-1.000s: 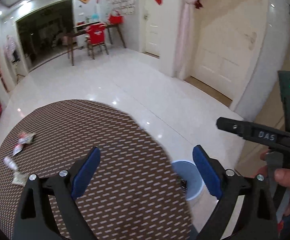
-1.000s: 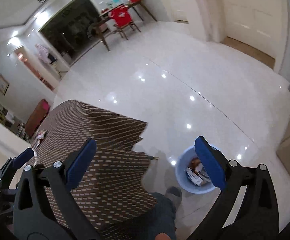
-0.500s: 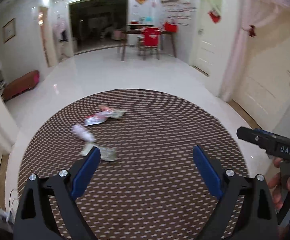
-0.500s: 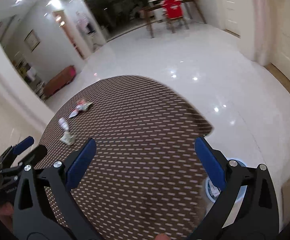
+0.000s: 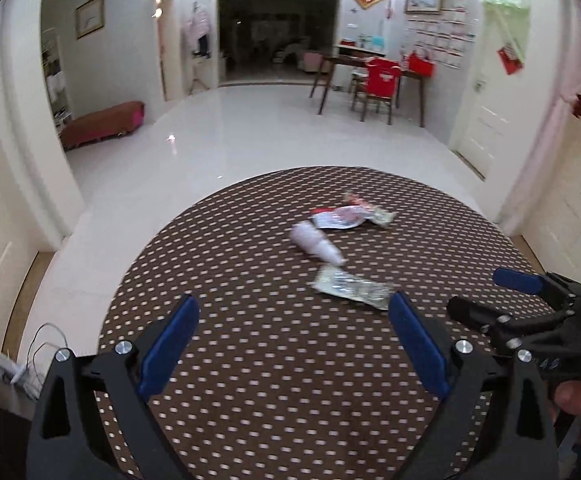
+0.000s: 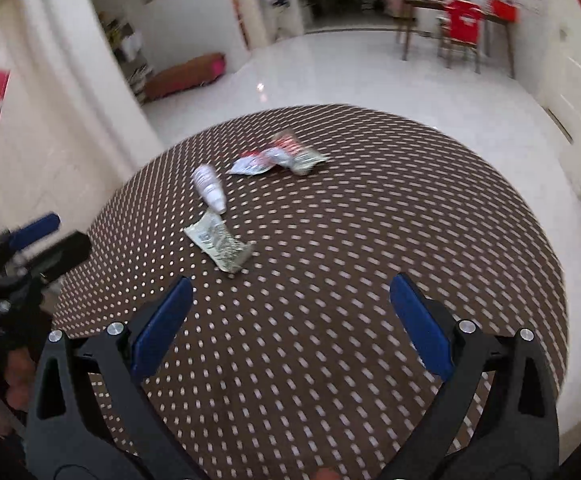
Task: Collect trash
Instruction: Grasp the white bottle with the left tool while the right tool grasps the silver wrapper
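Trash lying on round table, both grippers empty

We are holding the left gripper and right gripper over the table's near edge, jaws spread wide, gripping nothing. We are seeing a pale wrapper nearest, a white tube just behind it, a red-white wrapper toward the far edge.

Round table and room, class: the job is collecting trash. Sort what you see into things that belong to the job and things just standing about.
Belongs to the job:
- green-white wrapper
- small white bottle
- red-white wrapper
- left gripper and right gripper, jaws open

Just standing about:
- red chair
- wooden desk
- low red bench
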Demonstrator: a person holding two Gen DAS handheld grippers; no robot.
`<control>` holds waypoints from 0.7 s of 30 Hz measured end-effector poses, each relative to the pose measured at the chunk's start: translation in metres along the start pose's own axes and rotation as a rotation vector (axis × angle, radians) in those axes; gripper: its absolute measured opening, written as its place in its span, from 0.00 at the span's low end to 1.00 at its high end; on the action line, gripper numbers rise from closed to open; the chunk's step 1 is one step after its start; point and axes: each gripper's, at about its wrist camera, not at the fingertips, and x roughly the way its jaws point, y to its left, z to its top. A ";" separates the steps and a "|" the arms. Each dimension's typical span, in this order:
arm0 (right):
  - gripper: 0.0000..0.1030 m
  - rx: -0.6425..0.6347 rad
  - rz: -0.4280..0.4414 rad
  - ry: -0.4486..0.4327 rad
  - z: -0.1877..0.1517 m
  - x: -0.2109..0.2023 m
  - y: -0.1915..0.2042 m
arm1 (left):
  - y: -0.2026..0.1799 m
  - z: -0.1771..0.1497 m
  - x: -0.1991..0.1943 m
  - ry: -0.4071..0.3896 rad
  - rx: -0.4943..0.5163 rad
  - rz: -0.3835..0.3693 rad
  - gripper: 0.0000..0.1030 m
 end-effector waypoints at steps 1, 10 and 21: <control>0.94 -0.022 0.002 0.010 0.002 0.007 0.005 | 0.002 -0.001 0.001 0.003 -0.005 0.006 0.91; 0.76 -0.225 0.033 0.070 0.018 0.078 0.048 | 0.028 -0.004 0.025 0.049 -0.050 0.066 0.91; 0.14 -0.291 0.028 0.050 0.015 0.074 0.046 | 0.010 0.011 0.064 0.085 -0.028 0.039 0.91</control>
